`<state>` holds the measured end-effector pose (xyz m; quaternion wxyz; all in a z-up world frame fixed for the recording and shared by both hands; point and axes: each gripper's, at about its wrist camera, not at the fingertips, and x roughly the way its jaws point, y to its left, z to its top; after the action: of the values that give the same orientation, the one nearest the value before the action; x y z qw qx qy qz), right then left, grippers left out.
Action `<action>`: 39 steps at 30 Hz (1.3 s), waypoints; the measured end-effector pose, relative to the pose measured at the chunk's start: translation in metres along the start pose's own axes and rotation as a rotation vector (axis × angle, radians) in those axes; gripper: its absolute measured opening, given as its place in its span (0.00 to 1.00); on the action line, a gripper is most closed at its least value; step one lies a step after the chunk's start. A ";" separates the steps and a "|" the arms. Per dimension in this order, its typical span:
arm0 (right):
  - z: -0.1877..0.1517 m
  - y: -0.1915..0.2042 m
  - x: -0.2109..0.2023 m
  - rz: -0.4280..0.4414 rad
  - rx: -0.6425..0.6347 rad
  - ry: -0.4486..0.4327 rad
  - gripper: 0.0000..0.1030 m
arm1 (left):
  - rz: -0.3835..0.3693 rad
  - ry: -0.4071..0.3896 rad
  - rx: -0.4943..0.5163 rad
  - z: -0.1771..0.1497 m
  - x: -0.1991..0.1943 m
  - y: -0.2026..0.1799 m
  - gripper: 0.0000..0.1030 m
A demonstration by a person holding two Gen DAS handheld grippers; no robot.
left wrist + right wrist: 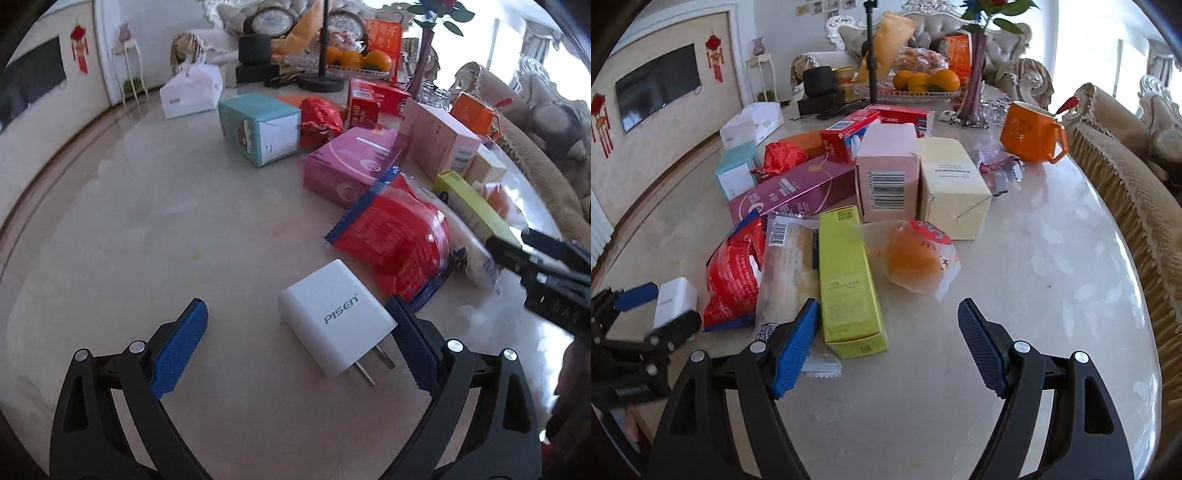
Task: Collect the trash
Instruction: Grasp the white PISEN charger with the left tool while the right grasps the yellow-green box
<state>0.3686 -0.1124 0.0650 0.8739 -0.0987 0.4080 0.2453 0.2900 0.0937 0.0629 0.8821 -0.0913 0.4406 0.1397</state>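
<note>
Bright window glare; edges perhaps blurred.

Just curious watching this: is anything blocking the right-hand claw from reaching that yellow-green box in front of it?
Nothing visible. The right gripper stands open, and the yellow-green box lies right at its left finger, its near end unobstructed. A clear bread wrapper lies alongside, not between.

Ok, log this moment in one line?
left gripper: open, around charger | right gripper: open, empty, beside yellow box | trash on table: uncollected
</note>
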 end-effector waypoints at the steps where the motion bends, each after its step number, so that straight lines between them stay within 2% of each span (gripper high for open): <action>1: 0.001 0.001 0.000 0.001 -0.001 0.003 0.71 | -0.006 0.003 -0.007 0.003 -0.001 0.001 0.91; 4: 0.002 0.002 0.001 0.001 0.004 0.013 0.70 | 0.023 0.017 0.006 0.009 0.003 -0.004 0.91; 9: 0.000 0.005 -0.003 -0.016 -0.004 0.017 0.70 | 0.091 0.017 0.118 0.002 0.006 -0.014 0.91; 11: -0.002 0.004 -0.003 -0.011 -0.005 0.018 0.70 | 0.067 0.003 0.103 -0.003 0.003 -0.007 0.91; 14: -0.003 0.004 -0.004 0.038 0.009 0.035 0.64 | 0.020 0.000 0.084 -0.007 0.001 0.003 0.91; 15: -0.004 0.005 -0.005 0.059 0.007 0.040 0.64 | 0.015 -0.002 0.100 -0.007 0.000 0.004 0.91; 18: -0.001 0.010 -0.004 0.040 -0.011 0.032 0.64 | 0.007 0.010 0.106 -0.006 0.001 0.004 0.91; 21: 0.005 0.009 0.003 0.061 0.020 0.037 0.63 | -0.001 0.007 0.117 -0.005 0.001 0.003 0.89; 22: 0.007 0.008 0.005 0.074 0.033 0.042 0.59 | -0.004 0.003 0.121 -0.005 0.001 0.004 0.83; 24: 0.008 0.004 0.008 0.142 0.074 0.058 0.30 | -0.005 -0.022 0.131 -0.004 -0.004 0.005 0.52; 25: 0.007 0.003 0.007 0.142 0.082 0.058 0.30 | 0.018 -0.024 0.126 -0.003 -0.005 0.008 0.42; 28: -0.003 0.007 -0.002 0.124 0.063 0.027 0.30 | -0.050 -0.020 0.097 -0.001 -0.006 0.021 0.42; 32: -0.014 -0.005 -0.024 0.187 0.150 -0.046 0.28 | -0.146 -0.032 0.023 -0.006 -0.013 0.035 0.42; 35: -0.018 -0.020 -0.043 0.249 0.223 -0.095 0.27 | -0.182 -0.058 0.027 -0.010 -0.019 0.035 0.42; 37: -0.018 -0.025 -0.042 0.247 0.237 -0.084 0.27 | -0.184 -0.070 0.029 -0.013 -0.022 0.035 0.42; 39: -0.022 -0.029 -0.043 0.285 0.273 -0.078 0.27 | -0.193 -0.076 0.022 -0.012 -0.024 0.037 0.42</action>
<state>0.3454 -0.1604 0.0829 0.8508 0.0890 0.4130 0.3125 0.2549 0.1209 0.0737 0.9084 -0.1184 0.3975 0.0527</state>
